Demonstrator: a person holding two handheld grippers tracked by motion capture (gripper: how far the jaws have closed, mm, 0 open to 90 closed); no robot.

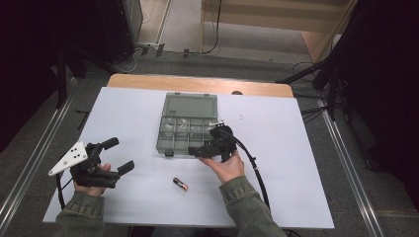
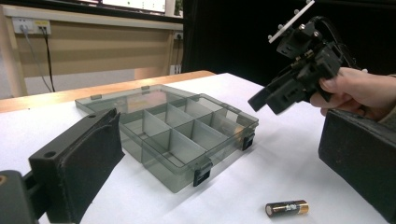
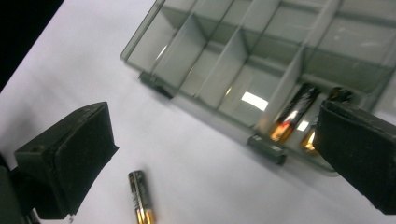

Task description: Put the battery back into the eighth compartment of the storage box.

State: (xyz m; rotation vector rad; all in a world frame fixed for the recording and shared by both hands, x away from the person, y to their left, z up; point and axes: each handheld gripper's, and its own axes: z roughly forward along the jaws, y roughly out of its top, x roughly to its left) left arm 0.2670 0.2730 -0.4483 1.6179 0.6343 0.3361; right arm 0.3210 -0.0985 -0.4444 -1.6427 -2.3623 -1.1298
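A clear grey compartment box (image 1: 163,143) lies open at the middle of the white table, its lid flat behind it. One AA battery (image 1: 180,184) lies loose on the table in front of the box. My right gripper (image 1: 198,151) hovers over the box's front right corner, jaws open and empty. In the right gripper view the jaws (image 3: 215,154) frame the box's front wall (image 3: 205,100), two batteries (image 3: 293,116) in a front compartment and the loose battery (image 3: 141,200). My left gripper (image 1: 120,155) rests open and empty at the table's left, facing the box (image 2: 182,179).
The table's wooden back edge (image 1: 197,83) runs behind the open lid. A black cable (image 1: 254,165) trails from the right gripper toward the front edge. White table surface lies open to the left and right of the box.
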